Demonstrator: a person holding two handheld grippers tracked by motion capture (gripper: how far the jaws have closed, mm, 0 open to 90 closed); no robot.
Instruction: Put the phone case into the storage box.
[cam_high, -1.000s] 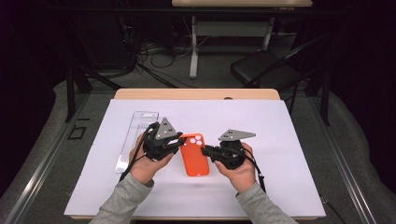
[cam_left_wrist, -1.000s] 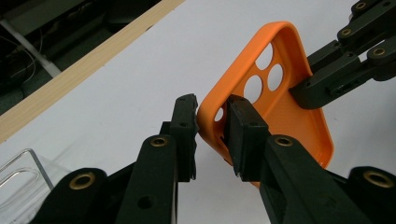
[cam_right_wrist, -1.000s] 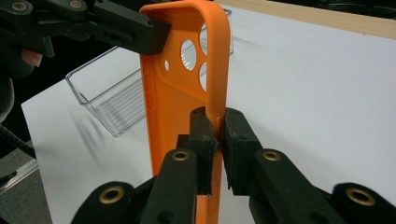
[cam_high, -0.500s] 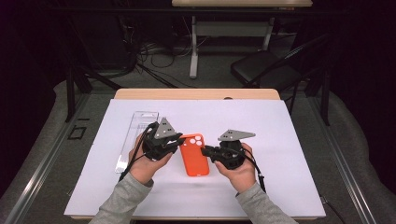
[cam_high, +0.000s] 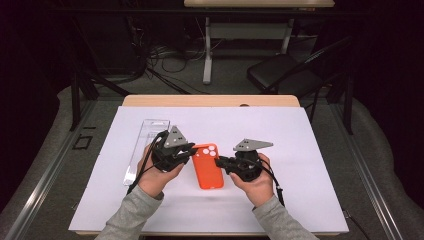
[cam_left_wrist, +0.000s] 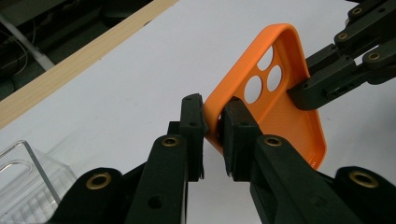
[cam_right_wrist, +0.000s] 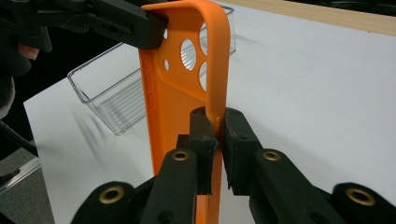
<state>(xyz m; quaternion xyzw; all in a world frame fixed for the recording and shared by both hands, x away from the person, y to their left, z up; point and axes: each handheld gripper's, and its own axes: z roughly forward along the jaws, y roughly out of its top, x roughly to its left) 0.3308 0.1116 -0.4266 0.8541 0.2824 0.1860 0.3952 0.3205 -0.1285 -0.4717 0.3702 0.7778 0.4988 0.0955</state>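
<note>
An orange phone case (cam_high: 207, 167) with round camera holes is held between both grippers over the white table sheet (cam_high: 300, 135). My left gripper (cam_high: 189, 150) is shut on the case's left rim near the camera end (cam_left_wrist: 212, 122). My right gripper (cam_high: 220, 161) is shut on the opposite rim (cam_right_wrist: 217, 122). In the left gripper view the orange phone case (cam_left_wrist: 280, 107) tilts up, with the right gripper's jaws pinching its far side. In the right gripper view the orange phone case (cam_right_wrist: 180, 93) stands on edge, the left gripper's jaws clamped at its top corner.
A clear plastic tray (cam_high: 145, 145) lies on the sheet just left of my left hand, also seen as a clear tray (cam_right_wrist: 121, 93) behind the case. The wooden table edge (cam_high: 210, 101) runs along the back. A chair (cam_high: 285, 75) and cables lie beyond.
</note>
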